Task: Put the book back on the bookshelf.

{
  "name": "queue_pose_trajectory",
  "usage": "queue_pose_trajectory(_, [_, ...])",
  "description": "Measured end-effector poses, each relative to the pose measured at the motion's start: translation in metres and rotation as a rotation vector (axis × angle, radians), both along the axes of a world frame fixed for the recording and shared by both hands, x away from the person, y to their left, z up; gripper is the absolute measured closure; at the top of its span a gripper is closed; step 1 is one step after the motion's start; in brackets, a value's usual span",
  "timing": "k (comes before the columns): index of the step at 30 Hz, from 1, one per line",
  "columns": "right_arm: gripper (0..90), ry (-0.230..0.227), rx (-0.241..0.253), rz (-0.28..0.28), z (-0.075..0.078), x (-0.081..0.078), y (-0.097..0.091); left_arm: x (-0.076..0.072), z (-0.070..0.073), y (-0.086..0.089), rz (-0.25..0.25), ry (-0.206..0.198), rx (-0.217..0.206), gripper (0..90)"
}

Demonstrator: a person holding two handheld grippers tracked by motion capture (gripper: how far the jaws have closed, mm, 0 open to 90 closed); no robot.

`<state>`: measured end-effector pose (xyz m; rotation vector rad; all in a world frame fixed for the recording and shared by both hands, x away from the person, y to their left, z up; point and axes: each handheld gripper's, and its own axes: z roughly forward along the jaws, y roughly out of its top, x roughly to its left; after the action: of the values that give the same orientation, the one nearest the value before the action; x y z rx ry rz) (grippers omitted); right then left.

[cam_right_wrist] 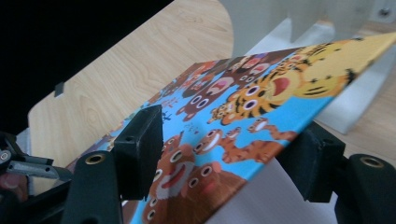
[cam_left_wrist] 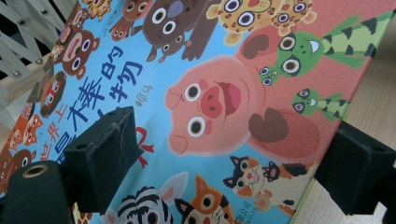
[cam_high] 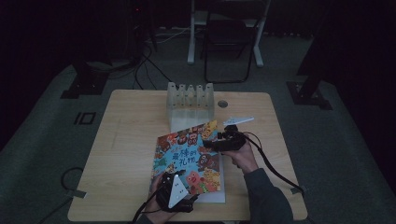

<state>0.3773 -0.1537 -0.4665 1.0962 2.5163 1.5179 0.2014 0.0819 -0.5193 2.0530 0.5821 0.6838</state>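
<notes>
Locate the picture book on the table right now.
In the high view the picture book lies right of the table's centre, just before the slotted rack, between both grippers.

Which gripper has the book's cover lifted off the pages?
The right gripper, at the book's far right edge: cover raised between its jaws, white pages below. The left gripper straddles the near corner.

High view overhead, far; both tool cameras close on book (cam_high: 190,158).
</notes>
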Motion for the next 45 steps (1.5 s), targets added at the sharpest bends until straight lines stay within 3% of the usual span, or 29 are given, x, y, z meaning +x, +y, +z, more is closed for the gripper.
queue_pose_trajectory(18, [43.2, 0.086, -0.006, 0.043, -0.007, 0.004, 0.006, 0.001, -0.002, -0.002, -0.014, 0.013, -0.002, 14.6])
queue_pose_trajectory(22, [52.0, 0.100, -0.017, 0.039, -0.008, 0.006, 0.006, 0.002, -0.001, 0.000, -0.037, 0.043, -0.042, 14.9])
queue_pose_trajectory(26, [58.1, 0.112, 0.024, 0.043, -0.008, 0.008, 0.005, 0.002, 0.000, 0.006, -0.045, 0.068, -0.065, 14.9])
queue_pose_trajectory(28, [60.5, 0.110, 0.045, 0.042, -0.007, 0.008, 0.005, 0.002, 0.001, 0.011, -0.061, 0.091, -0.082, 14.9])
queue_pose_trajectory(30, [62.3, 0.108, 0.061, 0.046, -0.006, 0.008, 0.004, 0.004, 0.001, 0.017, -0.090, 0.139, -0.109, 14.9])
queue_pose_trajectory(33, [62.6, 0.097, 0.064, 0.049, -0.006, 0.008, 0.004, 0.004, 0.002, 0.024, -0.096, 0.168, -0.137, 15.1])
queue_pose_trajectory(40, [62.7, 0.071, 0.064, 0.053, -0.004, 0.005, 0.005, 0.002, 0.007, 0.037, -0.094, 0.167, -0.160, 15.3])
queue_pose_trajectory(45, [62.7, 0.056, 0.061, 0.054, -0.002, 0.003, 0.004, 0.003, 0.013, 0.052, -0.057, 0.169, -0.189, 15.8])
